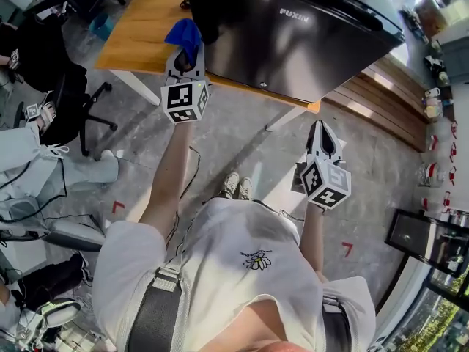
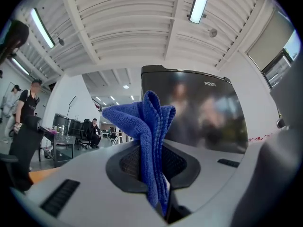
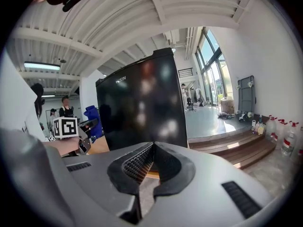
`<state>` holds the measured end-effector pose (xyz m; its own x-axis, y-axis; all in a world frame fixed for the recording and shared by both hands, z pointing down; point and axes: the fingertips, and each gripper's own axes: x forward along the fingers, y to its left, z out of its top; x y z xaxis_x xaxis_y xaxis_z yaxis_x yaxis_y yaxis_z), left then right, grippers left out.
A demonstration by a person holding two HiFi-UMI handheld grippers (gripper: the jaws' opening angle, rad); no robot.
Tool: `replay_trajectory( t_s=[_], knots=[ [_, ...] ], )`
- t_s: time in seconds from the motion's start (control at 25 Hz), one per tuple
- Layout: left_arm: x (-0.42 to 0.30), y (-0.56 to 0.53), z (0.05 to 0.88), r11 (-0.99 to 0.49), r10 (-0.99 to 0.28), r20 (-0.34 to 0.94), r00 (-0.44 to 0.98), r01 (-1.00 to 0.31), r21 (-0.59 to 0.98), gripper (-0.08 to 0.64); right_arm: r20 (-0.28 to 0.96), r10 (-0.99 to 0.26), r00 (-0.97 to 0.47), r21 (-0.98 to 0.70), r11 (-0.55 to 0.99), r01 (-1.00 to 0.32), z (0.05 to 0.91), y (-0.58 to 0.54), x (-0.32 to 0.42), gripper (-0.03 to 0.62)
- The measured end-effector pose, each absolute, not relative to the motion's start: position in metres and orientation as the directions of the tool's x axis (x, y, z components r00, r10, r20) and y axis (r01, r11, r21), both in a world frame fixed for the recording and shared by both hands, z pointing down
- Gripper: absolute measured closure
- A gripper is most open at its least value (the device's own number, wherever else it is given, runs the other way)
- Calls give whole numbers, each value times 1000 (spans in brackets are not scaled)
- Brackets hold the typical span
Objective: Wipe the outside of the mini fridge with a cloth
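Left gripper (image 1: 186, 59) pinches cloth (image 2: 150, 136); cloth hides mini fridge (image 2: 203, 112) lower-left corner.

Wooden table (image 1: 138, 37), office chair (image 1: 94, 117), wooden steps (image 1: 387, 108)

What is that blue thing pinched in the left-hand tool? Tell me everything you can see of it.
It is a blue cloth, soft and looped like microfibre. It is folded into several layers and bunched, standing upright. The jaws of the left gripper are shut on its lower part, so its top fans out above them. It is held in the air close to the black fridge; whether it touches the fridge cannot be told.
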<state>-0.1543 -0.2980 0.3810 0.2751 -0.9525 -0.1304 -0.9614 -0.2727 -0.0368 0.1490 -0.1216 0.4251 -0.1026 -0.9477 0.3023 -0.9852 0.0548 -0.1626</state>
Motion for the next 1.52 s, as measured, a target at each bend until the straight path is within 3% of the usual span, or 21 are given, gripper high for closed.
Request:
replay_trajectory(
  t_s=[0.56,1.52],
  knots=[
    [-109,-297,378,-353,-928,-131,350,-936,0,505,300,-949,-98,-158,52,-986,421,-123,151,578],
    [91,-232,366,-670,-734,-122,668,-742,-28,505,277,-961,3,-165,-51,-985,415,-91,198,578]
  ],
)
